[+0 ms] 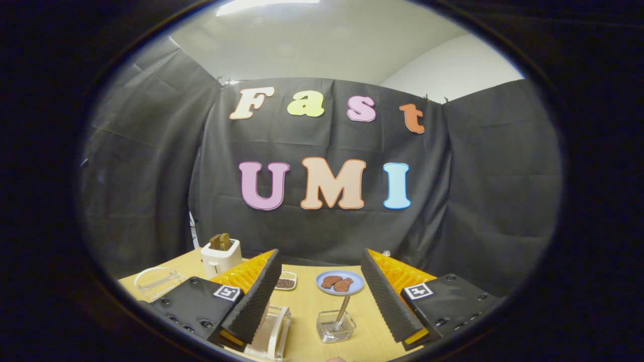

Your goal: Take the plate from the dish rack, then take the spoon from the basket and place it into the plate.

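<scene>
Hovering wide open and empty, the gripper (322, 296) should first swing toward seven o'clock, where the dish rack (274, 334) sits under its left finger; whether a plate stands in it I cannot tell. The spoon (342, 310) waits upright in its clear basket (335, 327) at six o'clock.

Black tool (321, 296), ribbed dark pads, orange fingers, square markers, screws

The camera rides on the gripper (322, 296), above the table (307, 311), facing level along the open fingers toward the booth wall at twelve o'clock.
</scene>
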Available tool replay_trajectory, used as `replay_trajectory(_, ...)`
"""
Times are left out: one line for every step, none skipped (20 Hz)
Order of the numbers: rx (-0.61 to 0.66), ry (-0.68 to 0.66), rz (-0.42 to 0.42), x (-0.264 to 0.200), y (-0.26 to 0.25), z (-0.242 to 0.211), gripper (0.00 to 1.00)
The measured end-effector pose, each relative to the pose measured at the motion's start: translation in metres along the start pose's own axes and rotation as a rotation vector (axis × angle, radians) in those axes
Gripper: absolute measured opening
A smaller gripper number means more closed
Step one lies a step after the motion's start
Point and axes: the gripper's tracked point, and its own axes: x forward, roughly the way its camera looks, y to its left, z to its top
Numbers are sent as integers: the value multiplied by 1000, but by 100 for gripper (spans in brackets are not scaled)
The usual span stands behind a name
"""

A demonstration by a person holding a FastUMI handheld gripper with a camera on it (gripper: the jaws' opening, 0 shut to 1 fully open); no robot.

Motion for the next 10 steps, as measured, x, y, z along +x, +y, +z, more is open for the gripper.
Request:
replay_trajectory(0, 1, -3, -2, -1, 0, 100)
replay_trajectory(0, -1, -7, -4, -1, 0, 100)
replay_trajectory(0, -1, -9, -6, -1, -1, 100)
replay_trajectory(2, 1, -8, -9, 0, -1, 100)
replay_trajectory(2, 2, -9, -10, 0, -3, 100)
replay_trajectory(0, 3, -14, -12, -1, -3, 100)
replay_trajectory(-1, 5, -16, -13, -1, -3, 100)
replay_trajectory(0, 7, -16, -15, 0, -3, 100)
replay_trajectory(-1, 12, -15, -16, 3, -4, 100)
replay_trajectory(-5, 17, -12, -15, 6, -4, 100)
